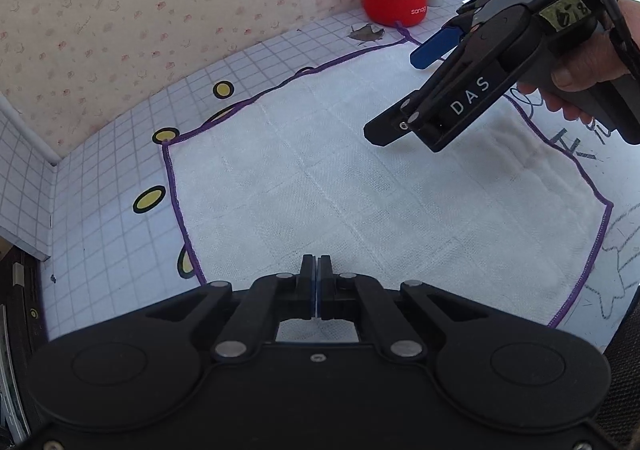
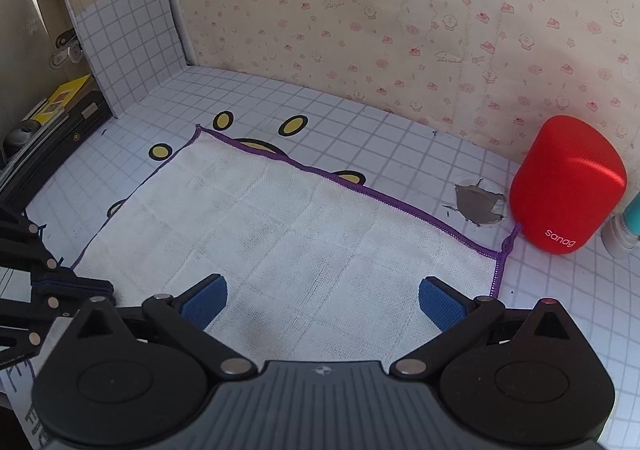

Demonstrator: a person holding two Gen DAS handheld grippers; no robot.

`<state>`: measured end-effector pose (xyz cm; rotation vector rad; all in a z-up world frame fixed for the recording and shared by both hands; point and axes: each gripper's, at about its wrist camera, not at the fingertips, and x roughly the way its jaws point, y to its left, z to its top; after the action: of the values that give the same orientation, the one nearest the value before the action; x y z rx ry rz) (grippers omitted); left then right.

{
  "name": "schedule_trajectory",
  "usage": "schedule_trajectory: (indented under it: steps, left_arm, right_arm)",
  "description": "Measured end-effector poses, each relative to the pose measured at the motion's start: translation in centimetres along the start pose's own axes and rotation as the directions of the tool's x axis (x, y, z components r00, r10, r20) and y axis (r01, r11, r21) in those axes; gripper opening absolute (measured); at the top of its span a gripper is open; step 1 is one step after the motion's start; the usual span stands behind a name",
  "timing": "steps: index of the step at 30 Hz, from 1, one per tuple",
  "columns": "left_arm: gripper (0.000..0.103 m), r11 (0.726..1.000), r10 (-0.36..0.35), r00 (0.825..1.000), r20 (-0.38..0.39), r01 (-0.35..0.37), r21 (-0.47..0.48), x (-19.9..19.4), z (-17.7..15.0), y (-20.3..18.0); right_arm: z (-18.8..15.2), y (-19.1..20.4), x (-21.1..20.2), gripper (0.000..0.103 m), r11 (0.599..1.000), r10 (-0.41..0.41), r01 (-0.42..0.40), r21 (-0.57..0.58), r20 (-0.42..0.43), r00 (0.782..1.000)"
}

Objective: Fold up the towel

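Observation:
A white towel (image 1: 360, 178) with a purple hem lies spread flat on the grid-patterned table cover, and the right wrist view shows the towel (image 2: 280, 234) with its fold creases. My left gripper (image 1: 316, 270) is shut over the towel's near edge, with no cloth visible between its pads. From the right wrist view that left gripper (image 2: 86, 288) sits at the towel's near left side. My right gripper (image 2: 320, 302) is open, blue pads (image 2: 204, 302) wide apart, hovering above the towel's right half. A hand holds this right gripper (image 1: 408, 90) in the air.
A red speaker (image 2: 568, 186) stands at the back right near the towel's corner loop, with a teal bottle (image 2: 632, 218) beside it. A torn patch (image 2: 476, 206) marks the table cover (image 2: 360, 122). The papered wall (image 2: 400, 30) runs behind; shelves (image 2: 48, 110) with clutter stand at the left.

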<state>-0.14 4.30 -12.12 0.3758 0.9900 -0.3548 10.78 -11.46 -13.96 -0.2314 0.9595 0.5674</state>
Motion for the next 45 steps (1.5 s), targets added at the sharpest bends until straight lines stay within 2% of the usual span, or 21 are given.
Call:
schedule_trajectory:
  steps: [4,11,17,22,27,28,30,32,33,37,45]
  left_arm:
    - [0.001,1.0,-0.002,1.0,-0.007,0.003,0.007,0.4,0.5,0.0]
    - [0.001,1.0,0.003,1.0,-0.009,-0.003,0.019,1.2,1.7,-0.2]
    - [0.001,1.0,0.009,1.0,-0.02,-0.009,0.001,1.4,1.8,-0.3]
    - [0.001,0.999,0.027,0.999,-0.019,-0.027,0.027,1.3,1.7,-0.8]
    - [0.002,1.0,0.002,1.0,-0.027,-0.001,0.03,1.0,2.0,-0.8]
    - [0.006,1.0,-0.006,1.0,-0.019,0.006,0.018,0.8,2.0,-0.6]
    - [0.024,1.0,-0.014,1.0,0.001,0.014,-0.004,0.3,2.2,0.0]
    - [0.066,1.0,-0.013,0.999,0.036,0.014,-0.022,-0.3,2.5,0.7]
    - [0.071,1.0,-0.007,0.998,0.056,0.008,-0.02,-0.5,2.7,1.0]
    - [0.081,1.0,0.023,0.996,0.087,-0.023,-0.003,-0.7,3.7,2.0]
    - [0.081,0.997,0.055,0.992,0.114,-0.049,-0.052,0.0,4.7,4.8]
  right_arm:
    - [-0.4,-0.7,0.7,0.103,1.0,-0.015,0.015,0.02,-0.013,1.0]
    - [-0.5,-1.8,0.8,0.103,0.999,-0.05,0.05,-0.013,-0.016,0.999]
    - [-0.3,-2.1,0.8,0.103,0.998,-0.051,0.05,-0.022,-0.027,0.998]
    - [-0.2,-2.0,0.9,0.103,0.998,-0.057,0.057,-0.02,-0.035,0.998]
    - [0.1,-1.9,0.9,0.103,0.998,-0.066,0.066,-0.01,-0.046,0.997]
    - [0.2,-1.8,0.9,0.103,0.998,-0.07,0.069,-0.009,-0.053,0.996]
    - [0.3,-1.7,0.3,0.103,0.997,-0.071,0.07,-0.015,-0.035,0.997]
    - [0.3,-1.7,-0.1,0.103,0.997,-0.078,0.078,-0.01,-0.024,0.997]
    - [0.3,-1.7,-0.2,0.103,0.997,-0.083,0.083,-0.005,-0.022,0.996]
    - [0.5,-1.8,-0.7,0.103,0.995,-0.102,0.102,0.015,-0.013,0.995]
    - [0.8,-2.0,-1.6,0.103,0.988,-0.141,0.141,0.056,0.003,0.99]
